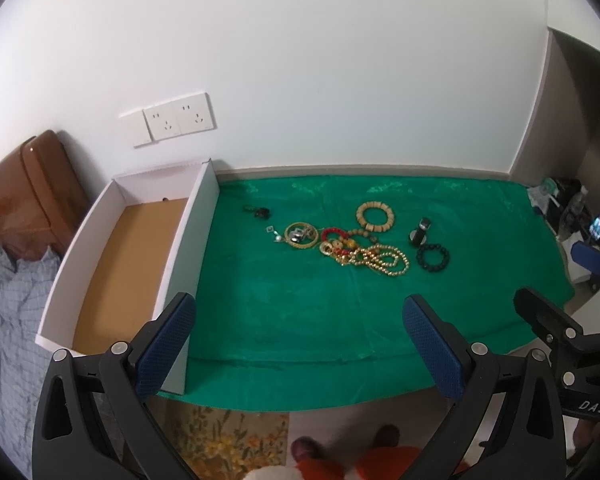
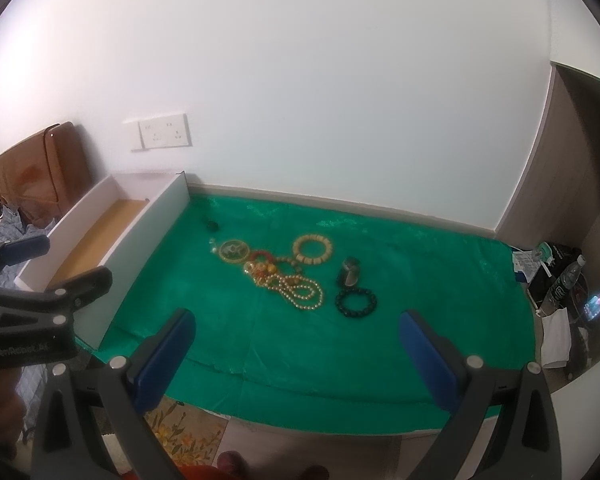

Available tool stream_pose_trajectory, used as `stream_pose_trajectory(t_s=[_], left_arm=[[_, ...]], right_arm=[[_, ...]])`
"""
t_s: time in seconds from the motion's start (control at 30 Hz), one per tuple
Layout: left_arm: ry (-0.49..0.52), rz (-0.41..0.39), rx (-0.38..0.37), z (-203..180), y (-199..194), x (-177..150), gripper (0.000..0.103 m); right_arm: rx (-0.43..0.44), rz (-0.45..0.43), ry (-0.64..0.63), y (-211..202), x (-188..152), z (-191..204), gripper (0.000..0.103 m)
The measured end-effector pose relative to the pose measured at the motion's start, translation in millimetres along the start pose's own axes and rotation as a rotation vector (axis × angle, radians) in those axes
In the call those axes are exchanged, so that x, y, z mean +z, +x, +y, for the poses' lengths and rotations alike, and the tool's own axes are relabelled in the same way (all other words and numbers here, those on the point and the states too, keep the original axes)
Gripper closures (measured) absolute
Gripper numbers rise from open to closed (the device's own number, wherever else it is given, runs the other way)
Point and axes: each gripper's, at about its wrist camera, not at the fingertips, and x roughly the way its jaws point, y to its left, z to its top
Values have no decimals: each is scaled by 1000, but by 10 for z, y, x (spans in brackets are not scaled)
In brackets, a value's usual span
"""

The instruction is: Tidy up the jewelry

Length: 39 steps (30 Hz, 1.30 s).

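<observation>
Jewelry (image 1: 352,240) heaped mid-cloth (image 1: 284,312), right of the box (image 1: 196,224).
I hold both grippers, left (image 1: 298,344) and right (image 2: 296,354), spread wide and empty, near the cloth's near edge.

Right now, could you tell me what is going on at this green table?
A person holds two tongs, the left tongs and the right tongs, both open and empty, hovering at the near edge of the green cloth. Nothing is picked up yet. The jewelry lies on the cloth: a pearl necklace, a black bead bracelet and a tan bracelet. The white box at the left holds no jewelry.
</observation>
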Motion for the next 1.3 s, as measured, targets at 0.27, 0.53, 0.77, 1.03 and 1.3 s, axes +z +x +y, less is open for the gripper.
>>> stream_pose_trajectory(t_s=[0.27,0.53,0.77,1.03,1.3], left_arm=[[33,-44,-7,-26,-34,46,0],[40,-34,-31,5,43,79,0],[35,-3,-72,114,128,65,0],[65,9,-98,72,203,64,0],[28,36,-101,-67,381,217,0]], right_arm=[[7,10,-8,57,48,28,0],[-29,10,14,96,84,23,0],[-62,5,77,87,103,-33,0],[-62,21,69,77,43,22,0],[-47,30,38,270,120,-235,0]])
